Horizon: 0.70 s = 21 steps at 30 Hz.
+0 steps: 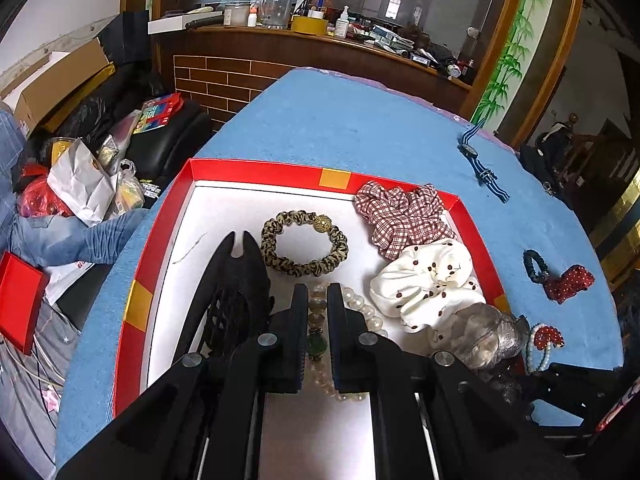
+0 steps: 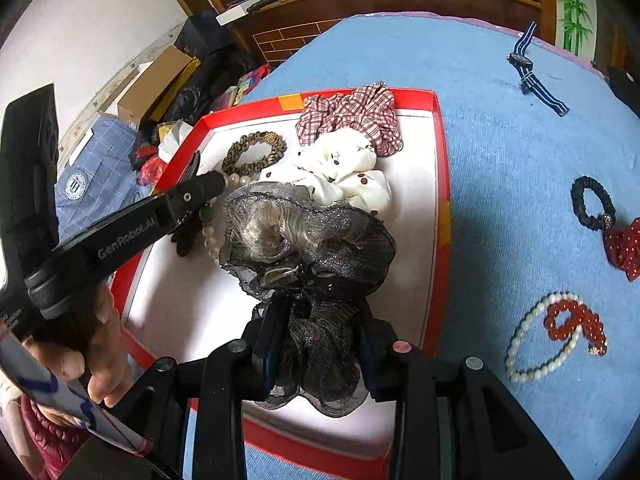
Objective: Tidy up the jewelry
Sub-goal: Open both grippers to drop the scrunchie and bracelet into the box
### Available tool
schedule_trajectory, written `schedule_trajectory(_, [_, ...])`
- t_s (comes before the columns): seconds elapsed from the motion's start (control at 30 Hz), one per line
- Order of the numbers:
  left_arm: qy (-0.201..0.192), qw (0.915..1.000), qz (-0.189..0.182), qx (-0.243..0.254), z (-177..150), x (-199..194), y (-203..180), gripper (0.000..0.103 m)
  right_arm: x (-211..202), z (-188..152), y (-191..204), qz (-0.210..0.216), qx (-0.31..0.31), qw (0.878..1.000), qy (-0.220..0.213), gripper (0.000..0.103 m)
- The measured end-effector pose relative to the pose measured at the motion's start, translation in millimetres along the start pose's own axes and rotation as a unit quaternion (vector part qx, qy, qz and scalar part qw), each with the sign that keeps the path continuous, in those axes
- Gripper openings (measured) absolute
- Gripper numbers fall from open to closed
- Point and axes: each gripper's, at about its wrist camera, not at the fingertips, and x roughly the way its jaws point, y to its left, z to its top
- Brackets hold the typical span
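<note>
A red-rimmed white tray (image 1: 256,170) (image 2: 440,160) lies on the blue cloth. In it lie a leopard scrunchie (image 1: 304,242) (image 2: 254,150), a red plaid scrunchie (image 1: 400,212) (image 2: 352,116), a white cherry scrunchie (image 1: 428,280) (image 2: 344,176), a black claw clip (image 1: 236,280) and a pearl bracelet (image 1: 360,304) (image 2: 212,240). My left gripper (image 1: 318,300) (image 2: 212,184) is shut on a bead bracelet with a green bead (image 1: 318,344), low over the tray. My right gripper (image 2: 320,320) is shut on a grey glitter scrunchie (image 2: 308,240) (image 1: 488,332) over the tray's near right part.
On the cloth right of the tray lie a blue striped watch (image 1: 480,164) (image 2: 532,72), a black hair tie with a red dotted bow (image 1: 560,276) (image 2: 608,224) and a pearl and red bead bracelet (image 2: 556,336) (image 1: 544,340). Boxes, bags and clutter lie left of the table.
</note>
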Motion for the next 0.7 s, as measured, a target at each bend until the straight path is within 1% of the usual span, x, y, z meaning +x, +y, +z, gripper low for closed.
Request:
schedule_trajectory(0.2, [0.001,1.0000,0.000,-0.002,0,0,0,0.009,1,0,-3,0.005,0.003,1.000,-0.001,0.049])
schedule_trajectory(0.27, [0.001,1.0000,0.001,-0.003,0,-1,0,0.009,0,0,-4,0.008,0.002,1.000,-0.003,0.054])
schedule_trajectory(0.33, [-0.001,1.0000,0.002,-0.003,0,-3,0,0.009,-3,0,-4,0.012,0.001,1.000,-0.006,0.062])
schedule_trajectory(0.43, [-0.007,1.0000,0.001,-0.004,1,-8,-1,0.009,-8,-1,-3,0.018,0.002,1.000,-0.008,0.069])
schedule_trajectory(0.7, [-0.019,0.9998,0.001,-0.001,3,-24,-2,0.009,-26,-5,-1,0.025,0.000,0.999,-0.022,0.070])
